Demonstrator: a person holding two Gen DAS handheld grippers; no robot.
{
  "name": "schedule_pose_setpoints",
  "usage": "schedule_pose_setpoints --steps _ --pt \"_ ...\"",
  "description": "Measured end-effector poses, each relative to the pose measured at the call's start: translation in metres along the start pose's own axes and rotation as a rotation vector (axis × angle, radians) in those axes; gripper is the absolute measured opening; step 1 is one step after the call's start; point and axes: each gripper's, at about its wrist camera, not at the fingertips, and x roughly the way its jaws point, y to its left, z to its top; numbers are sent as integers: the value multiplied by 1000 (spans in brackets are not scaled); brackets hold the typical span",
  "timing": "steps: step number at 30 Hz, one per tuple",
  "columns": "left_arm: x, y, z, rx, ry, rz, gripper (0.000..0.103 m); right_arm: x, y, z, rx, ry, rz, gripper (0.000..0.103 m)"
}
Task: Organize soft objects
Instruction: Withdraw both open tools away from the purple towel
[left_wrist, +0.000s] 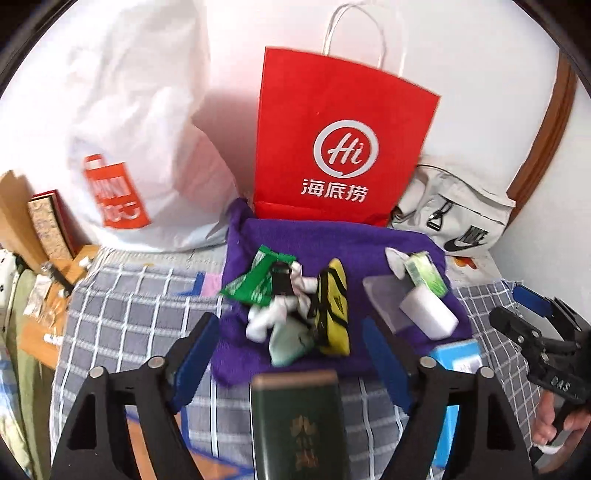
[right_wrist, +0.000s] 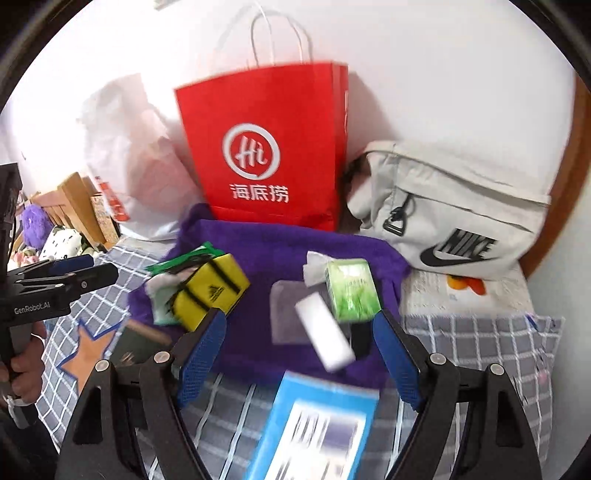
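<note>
A purple towel (left_wrist: 369, 258) (right_wrist: 258, 258) lies spread on the checked bed. On its left side sits a heap: a green packet (left_wrist: 255, 280), white socks (left_wrist: 273, 314), a yellow pouch (left_wrist: 332, 314) (right_wrist: 210, 291) and a mint cloth (left_wrist: 288, 343). Further right lie a green tissue pack (left_wrist: 424, 273) (right_wrist: 351, 291) and a white block (left_wrist: 428, 314) (right_wrist: 325, 332). My left gripper (left_wrist: 291, 321) hangs open above the heap, holding nothing. A dark green booklet (left_wrist: 295, 424) lies on the bed below it. My right gripper (right_wrist: 300, 314) is open over the white block, with a blue box (right_wrist: 314, 432) beneath.
A red paper bag (left_wrist: 343, 140) stands against the wall behind the towel. It has a white plastic bag (left_wrist: 122, 147) on its left and a grey sports bag (right_wrist: 450, 214) on its right. Books and clutter (left_wrist: 48, 229) sit at the left edge. Checked sheet (left_wrist: 140, 302) surrounds the towel.
</note>
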Motion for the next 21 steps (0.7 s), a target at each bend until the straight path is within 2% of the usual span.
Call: schedule_pose_setpoints --steps 7,10,14,21 --pt "-56 -20 -40 20 -34 -16 85 -77 19 -46 -1 -67 -49 93" --pt "-77 -28 -60 22 -46 -29 93 -106 24 -68 14 -95 -67 103" --pt "-102 -36 -90 26 -62 -44 95 -127 29 -92 23 -97 -94 103" --pt "-132 -44 -133 17 -86 -24 95 -159 38 -131 43 -104 -77 103"
